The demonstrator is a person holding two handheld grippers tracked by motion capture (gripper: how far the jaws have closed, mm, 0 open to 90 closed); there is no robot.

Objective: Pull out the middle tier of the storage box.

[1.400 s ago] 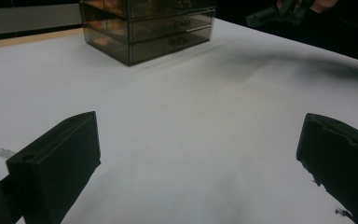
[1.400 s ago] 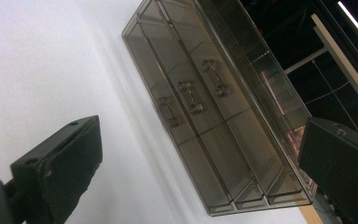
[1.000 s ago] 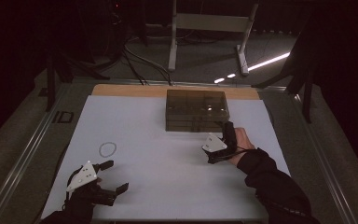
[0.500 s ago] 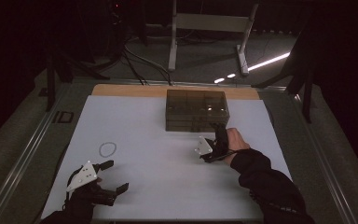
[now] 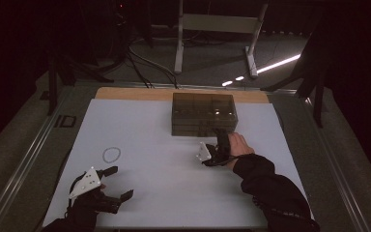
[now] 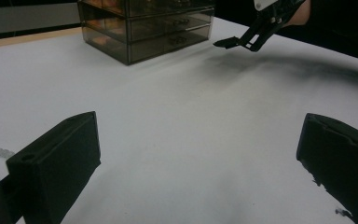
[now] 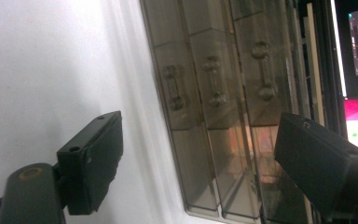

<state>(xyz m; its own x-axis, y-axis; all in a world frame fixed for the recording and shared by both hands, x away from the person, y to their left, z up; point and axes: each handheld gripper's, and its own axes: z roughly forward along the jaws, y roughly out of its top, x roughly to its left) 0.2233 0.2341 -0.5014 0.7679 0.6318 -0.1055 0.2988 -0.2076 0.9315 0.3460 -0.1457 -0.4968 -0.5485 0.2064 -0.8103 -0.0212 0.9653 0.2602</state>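
Tabletop: right gripper has neared the drawer box.

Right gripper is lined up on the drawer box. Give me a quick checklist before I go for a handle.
1. Right gripper open: ok, jaws wide apart.
2. Drawer handles in its view: ok, three show ahead.
3. Contact with drawer box: not ok, a gap remains.
4. Drawers shut: ok, fronts flush.
5. Left gripper out of the path: ok, open, near the table's front edge.
6. Bead bracelet out of the path: ok, far left.
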